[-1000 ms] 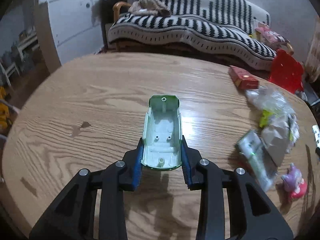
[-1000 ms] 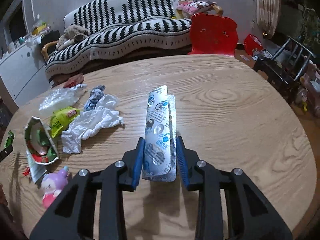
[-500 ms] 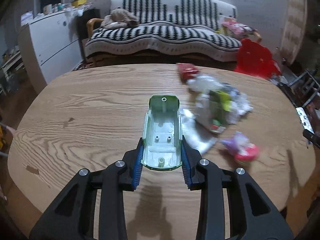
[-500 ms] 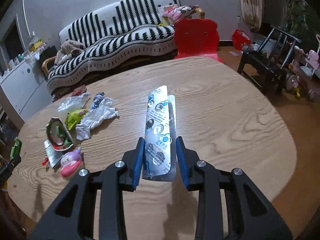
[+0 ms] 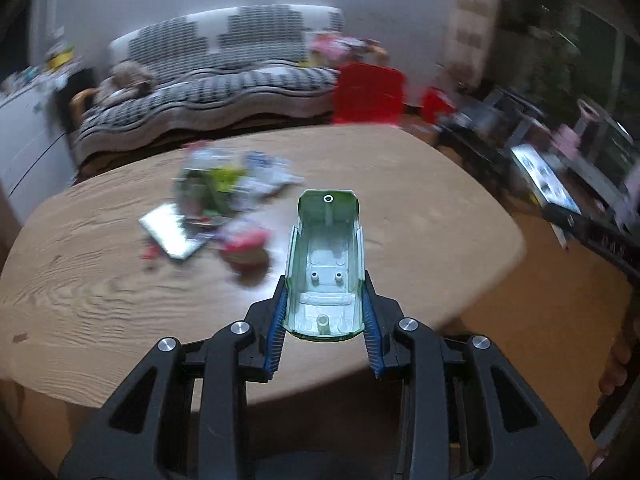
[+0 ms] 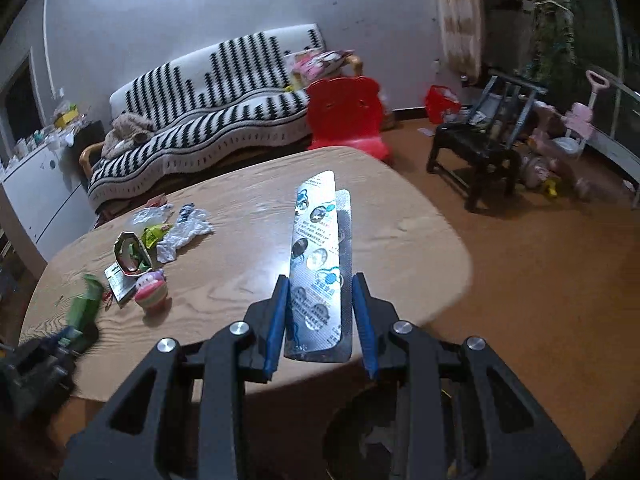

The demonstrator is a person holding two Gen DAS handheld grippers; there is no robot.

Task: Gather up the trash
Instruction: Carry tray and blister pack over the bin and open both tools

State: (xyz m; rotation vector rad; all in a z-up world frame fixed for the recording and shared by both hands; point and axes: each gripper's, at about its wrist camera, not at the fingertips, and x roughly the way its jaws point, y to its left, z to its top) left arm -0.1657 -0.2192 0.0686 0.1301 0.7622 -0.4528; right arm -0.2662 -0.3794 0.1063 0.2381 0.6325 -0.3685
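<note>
**Both grippers loaded above the table edge**

Right wrist view, sharp: wrappers and a crumpled tissue (image 6: pixel 185 233) lie clustered on the wooden table (image 6: pixel 420 240); the left view renders this heap as a blur, so its items are probably the same. The left gripper (image 5: pixel 325 312) clamps a green plastic shell (image 5: pixel 326 268), hollow side up and apparently empty. The right gripper (image 6: pixel 320 314) pinches a foil blister pack (image 6: pixel 320 264), held above the near table edge.

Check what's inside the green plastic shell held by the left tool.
The green plastic shell faces open side up: pale interior with moulded screw posts and ribs, nothing loose inside. The left tool clamps its near end; its underside is hidden.
</note>
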